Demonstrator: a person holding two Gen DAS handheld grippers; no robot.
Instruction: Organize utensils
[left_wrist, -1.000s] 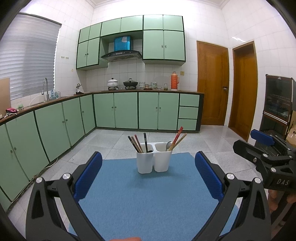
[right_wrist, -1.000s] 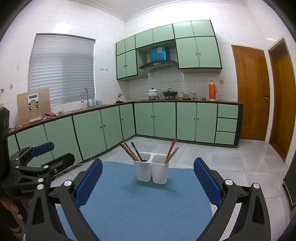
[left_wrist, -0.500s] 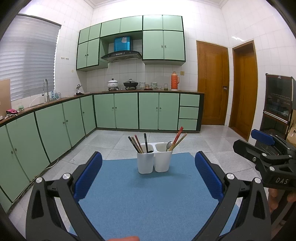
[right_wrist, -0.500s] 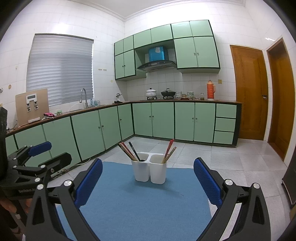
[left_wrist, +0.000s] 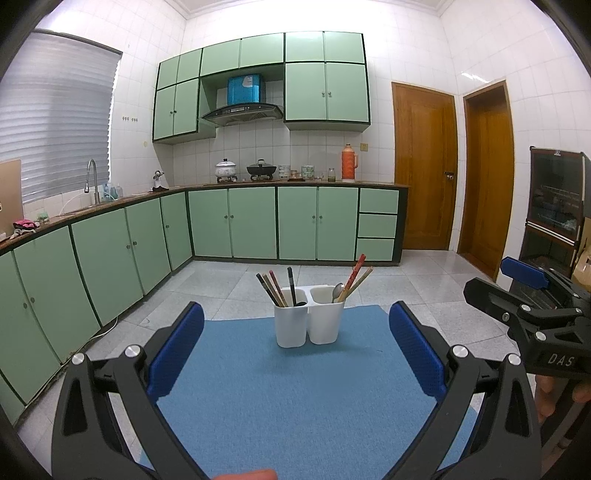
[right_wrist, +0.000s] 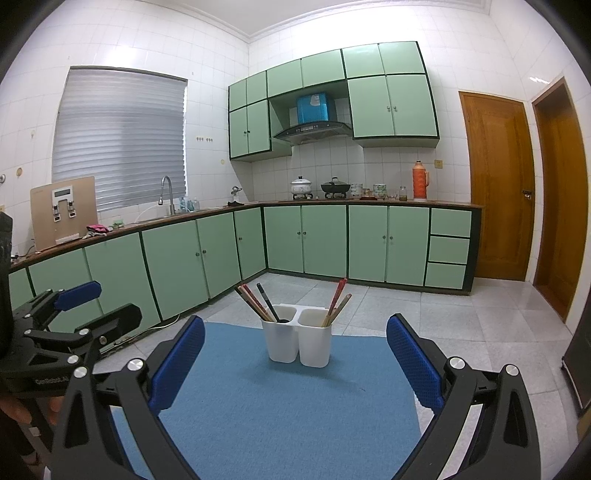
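Observation:
A white two-compartment utensil holder (left_wrist: 309, 325) (right_wrist: 297, 339) stands upright at the far middle of a blue mat (left_wrist: 295, 398) (right_wrist: 288, 406). Its left cup holds dark and red chopsticks (left_wrist: 271, 290) plus a black utensil. Its right cup holds a metal spoon (left_wrist: 338, 291) with red and tan chopsticks (left_wrist: 356, 273). My left gripper (left_wrist: 295, 350) is open and empty, well short of the holder. My right gripper (right_wrist: 295, 362) is likewise open and empty. Each also shows at the edge of the other's view: the right gripper (left_wrist: 495, 280) and the left gripper (right_wrist: 107, 304).
The mat's table stands in a kitchen with green base cabinets (left_wrist: 251, 221) along the left and back walls. A dark glass-front cabinet (left_wrist: 554, 206) is at the right, near two wooden doors (left_wrist: 424, 166). A person's fingers (left_wrist: 554, 391) hold the right gripper's handle.
Only a slight drift of both views; the holder and utensils have not moved, and both grippers stay open and empty.

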